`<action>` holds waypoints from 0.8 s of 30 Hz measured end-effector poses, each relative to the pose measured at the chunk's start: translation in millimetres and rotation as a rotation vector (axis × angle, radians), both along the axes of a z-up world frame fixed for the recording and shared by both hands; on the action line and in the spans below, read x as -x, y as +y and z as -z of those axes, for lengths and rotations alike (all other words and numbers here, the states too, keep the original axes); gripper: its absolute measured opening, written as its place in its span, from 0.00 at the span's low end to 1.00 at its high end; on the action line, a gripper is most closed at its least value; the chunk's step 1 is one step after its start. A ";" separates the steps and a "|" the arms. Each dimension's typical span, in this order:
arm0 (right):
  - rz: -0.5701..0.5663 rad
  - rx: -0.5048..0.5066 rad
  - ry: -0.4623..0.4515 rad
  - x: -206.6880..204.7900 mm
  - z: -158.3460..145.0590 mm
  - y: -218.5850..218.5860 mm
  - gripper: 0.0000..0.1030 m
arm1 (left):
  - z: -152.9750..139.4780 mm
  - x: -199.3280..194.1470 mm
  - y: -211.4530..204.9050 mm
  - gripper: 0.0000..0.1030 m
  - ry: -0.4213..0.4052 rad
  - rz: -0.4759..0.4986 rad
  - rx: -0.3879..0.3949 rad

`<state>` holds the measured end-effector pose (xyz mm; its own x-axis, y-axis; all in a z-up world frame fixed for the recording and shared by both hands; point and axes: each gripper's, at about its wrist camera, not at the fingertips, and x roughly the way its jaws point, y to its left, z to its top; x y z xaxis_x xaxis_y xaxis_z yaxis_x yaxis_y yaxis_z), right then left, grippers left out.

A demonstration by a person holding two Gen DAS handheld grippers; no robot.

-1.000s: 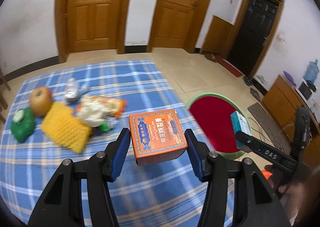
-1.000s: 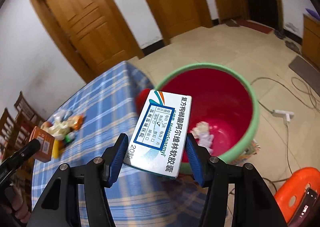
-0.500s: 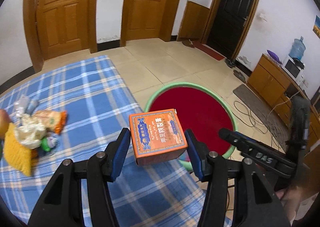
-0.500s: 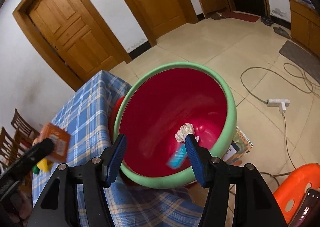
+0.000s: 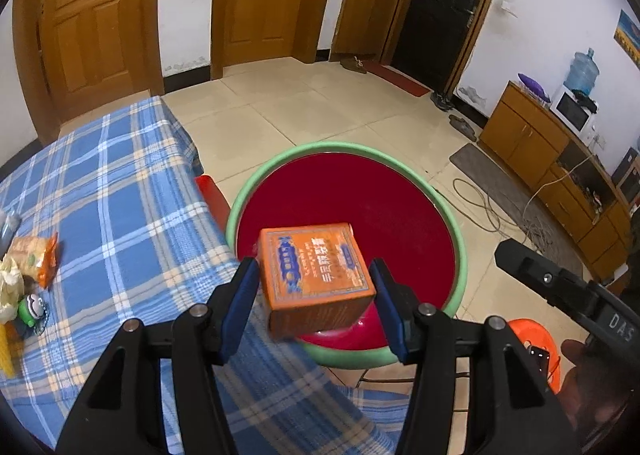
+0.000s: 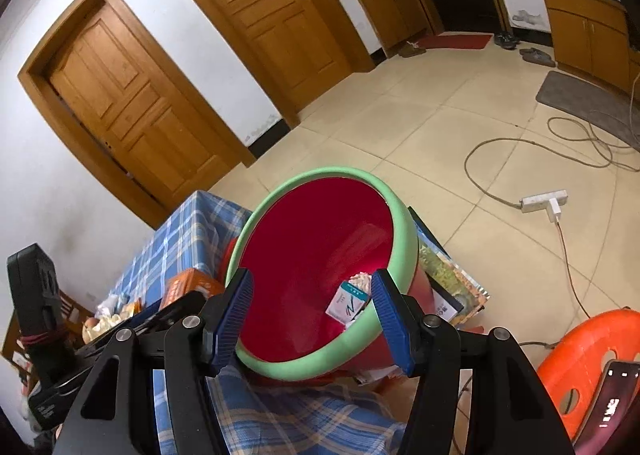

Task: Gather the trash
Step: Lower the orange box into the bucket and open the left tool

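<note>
Left gripper (image 5: 314,295): it sits in the lower middle of the left wrist view, about half open, and its two blue pads press on the sides of the orange box (image 5: 316,275).
Orange box: it is held tilted between the pads, in front of the near rim of the bin; in the right wrist view only a corner of it shows at the lower left.
Right gripper (image 6: 310,321): it is at the lower middle of the right wrist view, the jaws stand apart with nothing between the pads (only the bin is seen behind them).
Bin (image 6: 404,231): a red tub with a green rim, in the centre of both views, standing on the floor just beside the edge of the table.
White and blue carton (image 6: 347,301): it lies inside the bin, near the rim on the lower right side, next to a small white crumpled piece (image 6: 360,279).
Table (image 5: 120,183): covered with a blue checked cloth, at the left of the left wrist view.
Remaining litter: an orange snack wrapper (image 5: 38,255) and a small green object (image 5: 32,307) lie at the left edge of the cloth, well apart from the bin.
Orange stool (image 6: 580,355): at the lower right of the right wrist view.
</note>
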<state>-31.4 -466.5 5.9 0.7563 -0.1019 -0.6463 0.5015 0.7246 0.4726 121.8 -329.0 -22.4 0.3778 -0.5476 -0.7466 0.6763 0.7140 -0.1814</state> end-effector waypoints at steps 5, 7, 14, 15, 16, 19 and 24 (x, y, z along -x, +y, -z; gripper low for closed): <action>0.004 -0.015 0.001 1.6 2.0 -2.1 0.61 | -5.4 6.4 1.3 0.60 -0.026 0.005 -0.007; 0.000 -0.018 -0.001 2.3 1.2 0.0 0.61 | -10.2 8.6 6.7 0.60 -0.043 -0.006 -0.009; -0.038 -0.006 -0.017 2.4 -8.4 16.2 0.61 | -26.0 9.0 37.4 0.60 -0.058 -0.082 -0.003; -0.044 -0.004 -0.019 1.9 -10.1 19.7 0.61 | -28.3 8.7 43.6 0.60 -0.061 -0.096 -0.001; -0.052 -0.004 -0.022 1.1 -11.7 23.3 0.61 | -29.7 8.5 48.9 0.60 -0.063 -0.108 0.001; -0.089 -0.002 -0.034 -1.5 -17.3 37.5 0.61 | -33.3 6.4 67.2 0.60 -0.065 -0.155 0.005; -0.161 0.013 -0.041 -8.6 -24.3 62.1 0.62 | -39.2 -0.4 104.0 0.60 -0.063 -0.231 0.019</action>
<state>-22.8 -404.4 30.2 0.7890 0.0147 -0.6142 0.3591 0.8002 0.4804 122.1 -225.0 16.7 0.5406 -0.4550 -0.7077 0.5054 0.8481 -0.1592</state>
